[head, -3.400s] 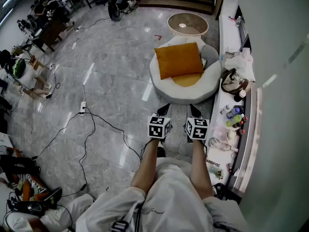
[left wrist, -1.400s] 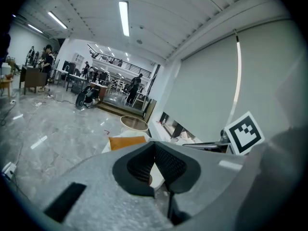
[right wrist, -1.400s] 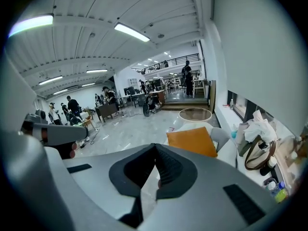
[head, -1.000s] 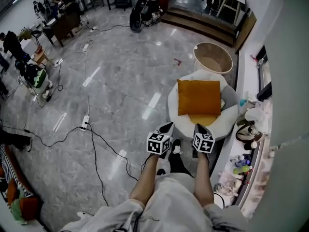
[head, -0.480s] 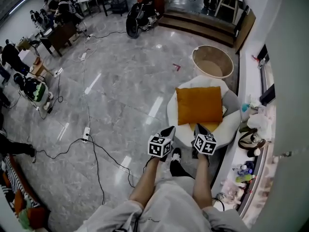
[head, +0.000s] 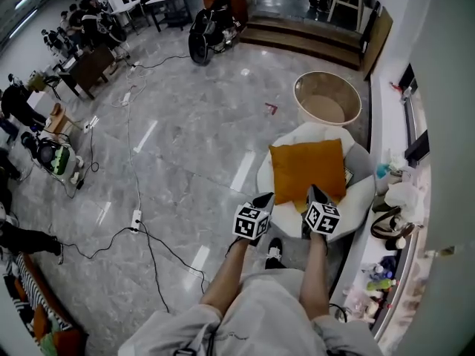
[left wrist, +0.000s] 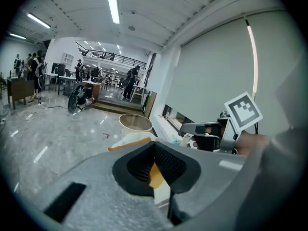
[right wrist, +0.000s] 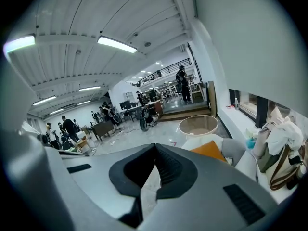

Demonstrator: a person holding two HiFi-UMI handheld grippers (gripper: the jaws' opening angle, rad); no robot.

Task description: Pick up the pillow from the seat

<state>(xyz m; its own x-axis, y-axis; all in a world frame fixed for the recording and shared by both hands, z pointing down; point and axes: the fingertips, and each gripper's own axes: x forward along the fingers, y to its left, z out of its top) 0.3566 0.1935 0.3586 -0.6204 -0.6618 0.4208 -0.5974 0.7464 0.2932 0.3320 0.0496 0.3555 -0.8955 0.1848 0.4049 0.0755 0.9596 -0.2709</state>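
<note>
An orange pillow (head: pixel 306 167) lies flat on a round white seat (head: pixel 293 132), beside a long ledge (head: pixel 386 124) crowded with small clutter and just in front of a round tan tub (head: pixel 327 99). The person stands at the seat's near side with both tools held forward. The left gripper (head: pixel 264 198) hangs at the seat's near-left rim, its jaws pressed together with nothing between them. The right gripper (head: pixel 315 192) sits over the pillow's near edge in the head view, jaws likewise together and empty. A black cable (head: pixel 148 247) trails across the grey floor to the left
</note>
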